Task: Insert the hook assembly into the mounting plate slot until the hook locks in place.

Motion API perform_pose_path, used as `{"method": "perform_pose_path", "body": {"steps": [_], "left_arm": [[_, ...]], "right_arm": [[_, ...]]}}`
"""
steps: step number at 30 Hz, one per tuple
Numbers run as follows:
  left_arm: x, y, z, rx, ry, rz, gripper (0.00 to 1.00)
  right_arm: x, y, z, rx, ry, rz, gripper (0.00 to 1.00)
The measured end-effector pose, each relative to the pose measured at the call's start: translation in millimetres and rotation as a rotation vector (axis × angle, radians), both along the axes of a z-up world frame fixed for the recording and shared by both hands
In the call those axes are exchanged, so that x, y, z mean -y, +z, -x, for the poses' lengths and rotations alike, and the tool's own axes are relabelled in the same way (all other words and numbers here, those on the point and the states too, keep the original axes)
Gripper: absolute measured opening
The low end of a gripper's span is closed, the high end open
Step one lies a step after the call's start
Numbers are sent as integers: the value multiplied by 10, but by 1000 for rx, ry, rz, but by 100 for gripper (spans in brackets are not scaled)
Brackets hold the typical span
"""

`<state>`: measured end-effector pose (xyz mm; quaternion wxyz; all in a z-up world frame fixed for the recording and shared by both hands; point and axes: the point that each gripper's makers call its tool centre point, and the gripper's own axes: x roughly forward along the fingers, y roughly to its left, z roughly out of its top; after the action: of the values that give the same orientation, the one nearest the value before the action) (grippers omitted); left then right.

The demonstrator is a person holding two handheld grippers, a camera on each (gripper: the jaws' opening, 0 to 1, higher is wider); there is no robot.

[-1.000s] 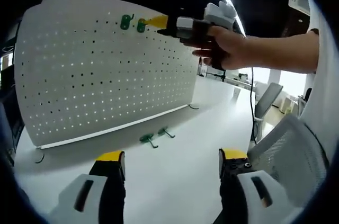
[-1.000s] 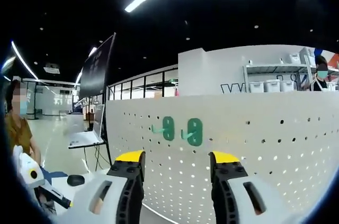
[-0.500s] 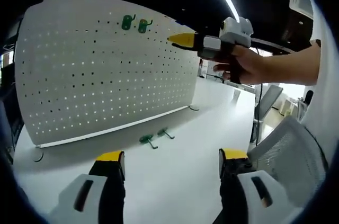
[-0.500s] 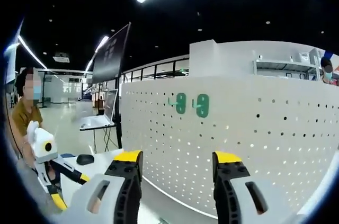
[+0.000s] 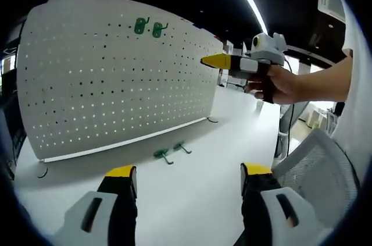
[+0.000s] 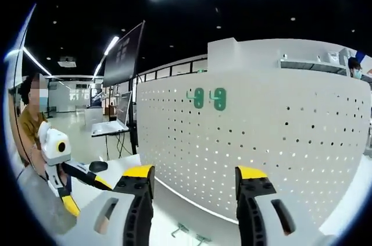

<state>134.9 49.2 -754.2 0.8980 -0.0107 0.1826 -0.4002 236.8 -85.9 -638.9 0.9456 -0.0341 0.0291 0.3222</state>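
Open tabletop (image 5: 192,188) before upright pegboard (image 5: 104,77) (two loose hooks (image 5: 171,151))

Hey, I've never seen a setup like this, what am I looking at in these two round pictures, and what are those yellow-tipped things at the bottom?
A person holds a two-jaw gripper in each hand, and each gripper carries a fisheye camera looking along its own jaws. The yellow-tipped things are those jaws. In the left gripper view, the left gripper stands open over a white table, holding nothing. The right gripper shows there too, held up in the person's hand. In the right gripper view, its own jaws are open and empty, pointing at a white pegboard.

The pegboard stands upright on the table. Two green hooks hang near its top edge. Two more green hooks lie on the table in front of its base.
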Motion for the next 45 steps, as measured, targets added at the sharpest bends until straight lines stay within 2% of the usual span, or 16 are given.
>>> {"method": "perform_pose_path", "body": {"steps": [17,34,45], "left_arm": [[-72,99,-58,17,29,8,75],[-160,105,-80,21,42,0,75],[-210,99,-68,18,44,-6,75]], "right_arm": [[240,-317,247,-73,-13,14,58],[420,-641,558,-144,-30,25,59],[507,-788,714,-182,-25,42,59]]}}
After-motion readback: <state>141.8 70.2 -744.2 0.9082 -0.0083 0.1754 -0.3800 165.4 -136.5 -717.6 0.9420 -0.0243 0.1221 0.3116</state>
